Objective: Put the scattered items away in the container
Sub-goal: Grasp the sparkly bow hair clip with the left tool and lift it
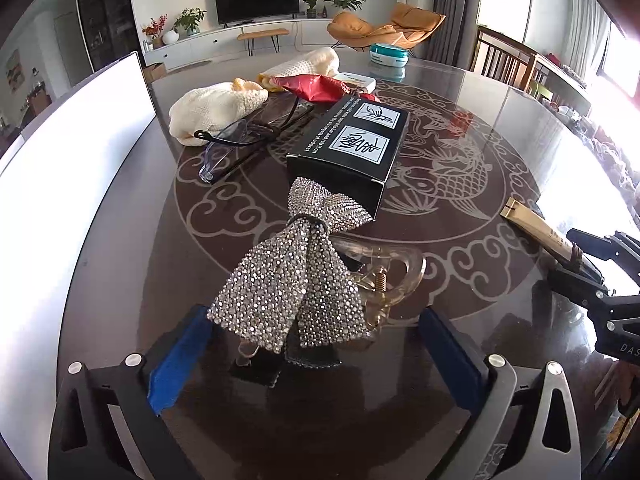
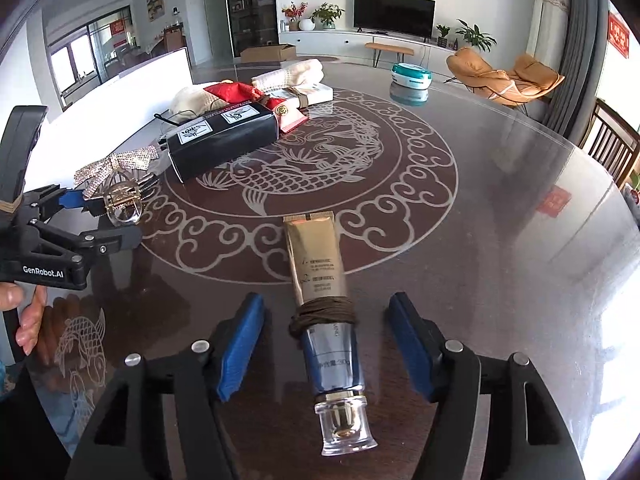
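Observation:
A rhinestone bow hair clip [image 1: 296, 280] lies on the dark round table between the open blue-padded fingers of my left gripper [image 1: 320, 344]; it also shows in the right wrist view [image 2: 116, 184]. A gold and blue cosmetic tube [image 2: 324, 296] wrapped with a brown cord lies between the open fingers of my right gripper [image 2: 326, 340], cap toward the camera. The right gripper [image 1: 592, 276] and the tube [image 1: 536, 226] show at the right of the left wrist view. The white container [image 1: 76, 152] stands at the table's left edge.
A black box [image 1: 352, 140], glasses [image 1: 244, 140], cream knitted cloths [image 1: 212, 110], a red pouch [image 1: 316, 86] and a flat white box [image 1: 356, 80] lie beyond the clip. A teal round case [image 2: 412, 74] sits far back. Chairs [image 1: 504, 58] stand at the right.

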`<state>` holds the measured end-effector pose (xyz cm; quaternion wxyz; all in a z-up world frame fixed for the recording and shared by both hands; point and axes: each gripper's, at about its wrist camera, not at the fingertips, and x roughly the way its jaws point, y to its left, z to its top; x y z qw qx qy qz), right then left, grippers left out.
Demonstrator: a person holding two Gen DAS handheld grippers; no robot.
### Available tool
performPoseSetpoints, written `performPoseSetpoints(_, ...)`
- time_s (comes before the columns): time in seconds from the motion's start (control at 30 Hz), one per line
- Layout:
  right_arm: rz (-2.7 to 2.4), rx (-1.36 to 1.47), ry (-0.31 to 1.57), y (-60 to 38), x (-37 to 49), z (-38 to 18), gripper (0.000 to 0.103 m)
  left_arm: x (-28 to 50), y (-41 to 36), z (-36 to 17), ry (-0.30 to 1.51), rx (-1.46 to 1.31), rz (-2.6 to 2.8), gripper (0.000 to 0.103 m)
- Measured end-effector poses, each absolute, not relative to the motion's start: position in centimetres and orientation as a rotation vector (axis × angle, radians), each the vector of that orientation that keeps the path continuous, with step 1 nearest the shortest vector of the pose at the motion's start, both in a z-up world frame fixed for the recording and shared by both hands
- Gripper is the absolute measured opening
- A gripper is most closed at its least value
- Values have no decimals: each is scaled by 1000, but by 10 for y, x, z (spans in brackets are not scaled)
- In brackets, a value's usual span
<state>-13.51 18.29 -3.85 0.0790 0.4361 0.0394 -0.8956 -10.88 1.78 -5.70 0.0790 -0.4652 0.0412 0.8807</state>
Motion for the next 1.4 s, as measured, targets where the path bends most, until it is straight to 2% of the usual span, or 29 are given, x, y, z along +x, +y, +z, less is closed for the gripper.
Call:
performPoseSetpoints(0.23,-2681,1305,119,183,-135,-38,66,-109,18,-57,123,-1392,2636,103)
performPoseSetpoints(0.5,-2672,1308,126,181,-136,-39,71,-106,18,-55,131,-1423,2617,103)
performPoseSetpoints(0.57,-2678,1317,120,182,-136,-39,76,-106,17,-54,177,-1465,2539,103)
performPoseSetpoints(0.87,-2656,1328,132,185,-136,-39,76,-115,18,-49,330,-1567,2348,103)
performPoseSetpoints(1.0,-2578,1432,167,183,-144,-36,76,-116,30,-47,435,-1554,2314,103)
performPoseSetpoints(1.07,-2525,1473,196,181,-147,-35,75,-116,37,-45,477,-1529,2286,93)
performPoseSetpoints(1.13,-2488,1499,228,179,-148,-34,73,-118,39,-39,451,-1519,2255,51)
performPoseSetpoints(1.17,-2473,1508,232,178,-149,-34,59,-122,37,-37,429,-1526,2251,36)
performPoseSetpoints(1.23,-2457,1527,242,177,-150,-30,31,-126,34,-31,382,-1526,2260,25)
performPoseSetpoints(1.4,-2469,1550,198,183,-144,-16,30,-117,23,0,276,-1444,2318,18)
